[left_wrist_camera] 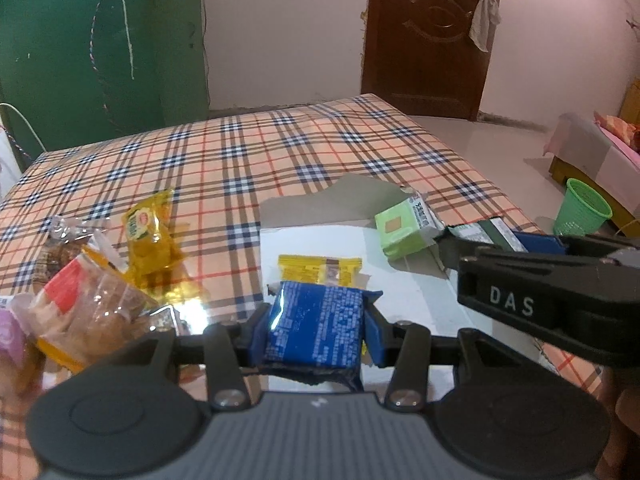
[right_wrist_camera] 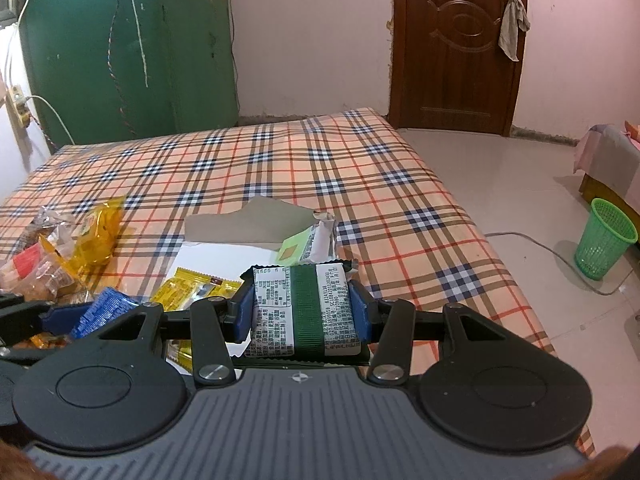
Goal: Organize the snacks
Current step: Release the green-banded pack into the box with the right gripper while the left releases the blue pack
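My left gripper is shut on a blue snack packet, held just above the near edge of a white cardboard box. My right gripper is shut on a white and dark green snack packet, also over the white cardboard box. In the box lie a yellow packet and a light green packet. The yellow packet and the light green packet also show in the right wrist view. The right gripper's arm shows at the right of the left wrist view.
A pile of loose snacks lies left on the plaid tablecloth: a yellow bag, a clear bag of brown pastries, a purple wrapper. The box's grey flap lies open behind. A green waste basket stands on the floor at right.
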Available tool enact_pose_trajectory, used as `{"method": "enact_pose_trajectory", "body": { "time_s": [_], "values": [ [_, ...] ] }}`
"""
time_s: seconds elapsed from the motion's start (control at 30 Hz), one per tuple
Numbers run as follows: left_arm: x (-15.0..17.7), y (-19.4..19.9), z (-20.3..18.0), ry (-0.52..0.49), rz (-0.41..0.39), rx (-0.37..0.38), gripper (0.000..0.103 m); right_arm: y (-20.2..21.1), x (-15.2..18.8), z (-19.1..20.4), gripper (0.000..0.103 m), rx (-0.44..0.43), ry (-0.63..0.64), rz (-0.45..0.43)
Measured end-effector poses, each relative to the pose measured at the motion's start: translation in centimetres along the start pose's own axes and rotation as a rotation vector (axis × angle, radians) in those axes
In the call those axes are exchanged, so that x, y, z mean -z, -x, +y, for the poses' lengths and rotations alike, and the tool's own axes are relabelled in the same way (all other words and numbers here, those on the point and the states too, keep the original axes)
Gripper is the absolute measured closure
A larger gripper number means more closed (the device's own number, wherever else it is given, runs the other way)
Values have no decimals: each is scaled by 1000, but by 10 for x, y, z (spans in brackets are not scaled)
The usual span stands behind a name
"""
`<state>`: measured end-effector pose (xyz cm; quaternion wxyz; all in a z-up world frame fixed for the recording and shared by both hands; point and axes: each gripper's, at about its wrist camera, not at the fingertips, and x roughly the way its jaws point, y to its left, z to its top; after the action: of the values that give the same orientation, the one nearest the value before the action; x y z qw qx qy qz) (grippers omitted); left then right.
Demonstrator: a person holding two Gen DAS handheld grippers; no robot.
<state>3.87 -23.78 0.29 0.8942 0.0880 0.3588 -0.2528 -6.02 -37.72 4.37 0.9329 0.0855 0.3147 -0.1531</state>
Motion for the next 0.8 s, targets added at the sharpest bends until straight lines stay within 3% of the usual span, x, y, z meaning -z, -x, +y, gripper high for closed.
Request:
{"method": "enact_pose_trajectory", "body": {
  "time_s": [0.17,0.3,0.33,0.37,0.47,0.57,0.6,0.67,0.8],
  "values": [
    [1,-7,-2,-3,10,29,57,-9,0,3,45,0,8,10],
    [3,-9,-3,-1,13,100,55,-14,-2,5,42,7,10,6],
    [4,-9,-3,-2,10,108,51,-14,-2,5,35,12,11,1],
    [4,-8,-3,0,10,106,40,-13,-2,6,26,16,12,-3],
    [3,-3,-1,14,9,98,36,-9,-4,5,26,17,11,-14],
    [0,2,4,29,27,70,18,-2,-5,5,22,20,5,-26],
    [-1,5,6,33,26,58,14,1,-5,5,18,21,2,-31],
    [-2,12,12,36,22,35,6,8,-5,5,1,28,-1,-46],
    [-1,21,22,38,27,0,4,21,-5,7,0,11,-12,-56]
  ]
}}
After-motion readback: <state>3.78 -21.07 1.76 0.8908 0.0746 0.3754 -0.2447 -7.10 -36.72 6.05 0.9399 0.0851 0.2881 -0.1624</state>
